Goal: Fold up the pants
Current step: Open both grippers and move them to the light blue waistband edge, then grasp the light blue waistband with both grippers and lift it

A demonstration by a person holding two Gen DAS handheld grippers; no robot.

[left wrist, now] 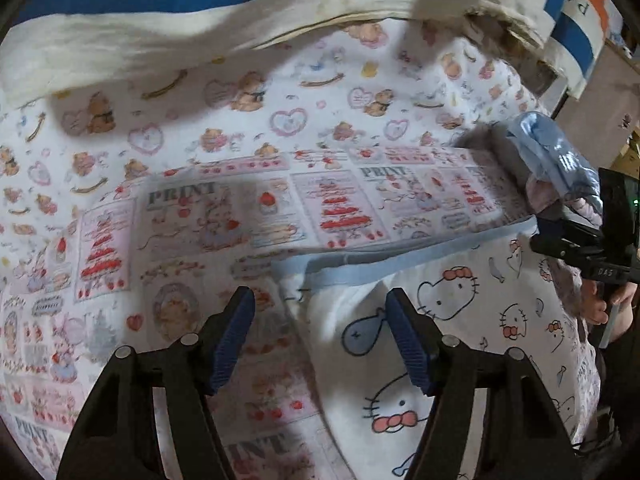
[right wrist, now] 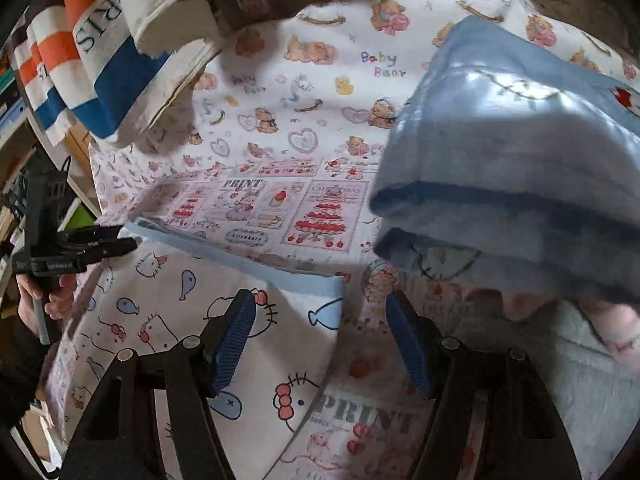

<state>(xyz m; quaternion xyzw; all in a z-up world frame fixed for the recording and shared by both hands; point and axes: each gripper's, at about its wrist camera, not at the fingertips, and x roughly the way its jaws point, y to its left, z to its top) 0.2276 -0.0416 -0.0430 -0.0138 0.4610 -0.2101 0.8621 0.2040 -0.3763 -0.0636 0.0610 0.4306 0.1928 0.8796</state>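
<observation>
Both of my grippers, left gripper (left wrist: 320, 336) and right gripper (right wrist: 320, 336), are hovering released, each over one end of the pants' (left wrist: 460, 320) blue waistband (left wrist: 400, 256), which is running crosswise just ahead.

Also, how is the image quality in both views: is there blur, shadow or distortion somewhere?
Left wrist view: strong fisheye bending and dark corners; a soft shadow falls over the printed sheet, whose print looks smeared. Right wrist view: the same bending; the folded blue cloth has a bright glare patch, and the grey fabric at lower right is blurred.
</observation>
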